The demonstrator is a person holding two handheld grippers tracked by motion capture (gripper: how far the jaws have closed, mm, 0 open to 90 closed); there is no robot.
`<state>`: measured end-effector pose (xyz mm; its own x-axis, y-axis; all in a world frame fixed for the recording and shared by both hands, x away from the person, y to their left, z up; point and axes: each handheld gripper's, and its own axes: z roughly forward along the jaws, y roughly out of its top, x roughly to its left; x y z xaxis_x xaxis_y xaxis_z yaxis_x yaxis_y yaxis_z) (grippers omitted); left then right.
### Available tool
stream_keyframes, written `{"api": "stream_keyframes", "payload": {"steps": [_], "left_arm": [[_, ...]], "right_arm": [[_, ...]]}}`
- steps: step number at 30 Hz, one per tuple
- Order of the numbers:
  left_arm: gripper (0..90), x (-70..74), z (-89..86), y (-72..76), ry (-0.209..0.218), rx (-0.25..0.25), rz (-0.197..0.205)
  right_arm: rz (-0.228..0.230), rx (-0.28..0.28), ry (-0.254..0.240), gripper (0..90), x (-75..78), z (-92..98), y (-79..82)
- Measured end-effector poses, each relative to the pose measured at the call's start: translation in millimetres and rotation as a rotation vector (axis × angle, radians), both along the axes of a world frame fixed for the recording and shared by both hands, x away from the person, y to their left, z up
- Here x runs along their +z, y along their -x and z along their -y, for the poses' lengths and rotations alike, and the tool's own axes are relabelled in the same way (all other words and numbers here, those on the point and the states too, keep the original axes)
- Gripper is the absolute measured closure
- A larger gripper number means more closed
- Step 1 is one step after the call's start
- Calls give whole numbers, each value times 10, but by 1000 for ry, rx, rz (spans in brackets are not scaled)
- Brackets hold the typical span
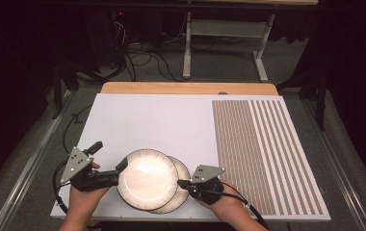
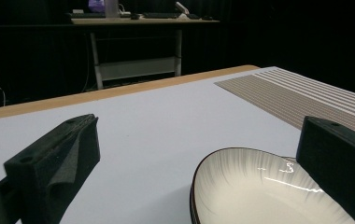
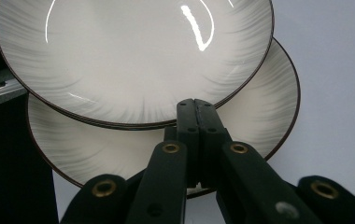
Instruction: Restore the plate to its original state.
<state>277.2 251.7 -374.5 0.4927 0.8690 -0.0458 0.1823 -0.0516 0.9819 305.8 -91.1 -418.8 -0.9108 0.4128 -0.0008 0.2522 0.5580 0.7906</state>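
While left claw (image 1: 109, 161) gapes beside upper plate (image 1: 147, 178), right claw (image 1: 180, 183) closed, empty, at rim.

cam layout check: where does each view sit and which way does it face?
High view: above the near table edge, looking forward and down at the white tabletop board; both hands, left claw and right claw show.
Left gripper view: rides the left claw, looking level across the table; its open jaws show.
Right gripper view: rides the right claw, facing the plates; its shut jaws show.
Shared: the glossy white dark-rimmed upper plate, lying on a second plate.
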Motion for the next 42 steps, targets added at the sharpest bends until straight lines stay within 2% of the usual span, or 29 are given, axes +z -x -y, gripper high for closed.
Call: {"api": "stream_keyframes", "payload": {"steps": [26,42], "left_arm": [[5,-5,10,-5,-5,-5,-4],[5,-5,12,-4,-7,-6,-4]], "right_arm": [[9,-21,-11,900,58,108,-24],[15,-20,2,900,59,115,-8]]}}
